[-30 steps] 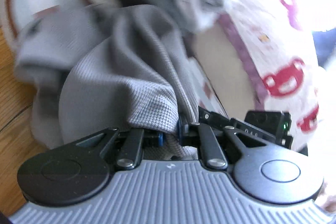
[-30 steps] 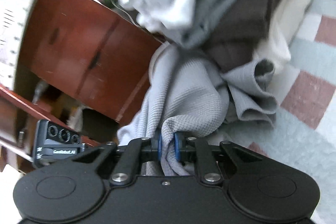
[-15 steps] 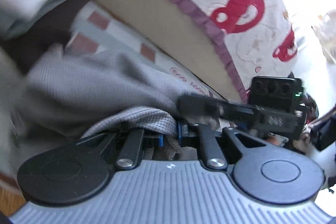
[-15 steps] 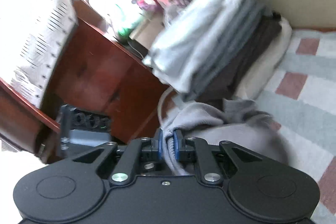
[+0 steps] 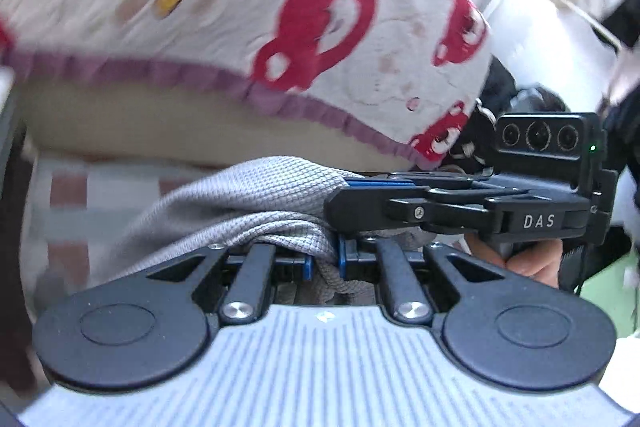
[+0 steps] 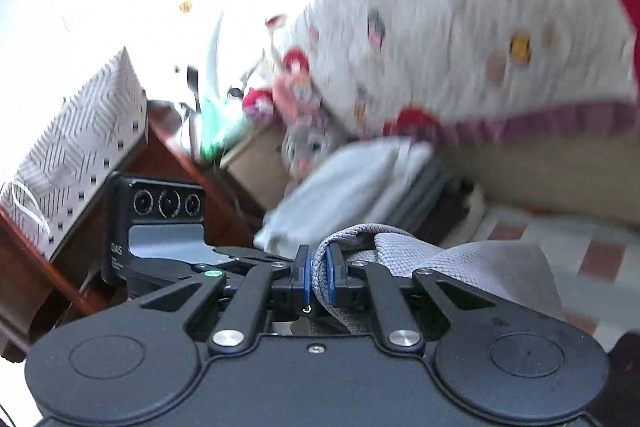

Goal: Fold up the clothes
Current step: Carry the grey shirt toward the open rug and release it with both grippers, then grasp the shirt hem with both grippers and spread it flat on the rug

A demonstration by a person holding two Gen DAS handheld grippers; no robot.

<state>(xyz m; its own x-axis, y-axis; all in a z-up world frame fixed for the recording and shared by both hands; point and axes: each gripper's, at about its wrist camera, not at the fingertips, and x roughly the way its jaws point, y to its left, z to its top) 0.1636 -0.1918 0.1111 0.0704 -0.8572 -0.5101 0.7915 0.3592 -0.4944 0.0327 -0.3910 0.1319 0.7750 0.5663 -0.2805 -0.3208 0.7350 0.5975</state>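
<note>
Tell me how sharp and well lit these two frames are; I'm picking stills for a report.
Left wrist view: the claw and grey garment are sharp, the bear-print quilt is motion-smeared, and the top right is blown out white. Right wrist view: the claw is crisp, the folded pile and quilt are blurred, and the upper left is overexposed; both bend at the edges.

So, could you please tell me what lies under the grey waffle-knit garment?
Under the grey waffle-knit garment shows a red-and-pale checked blanket; anything directly beneath the cloth is covered.
</note>
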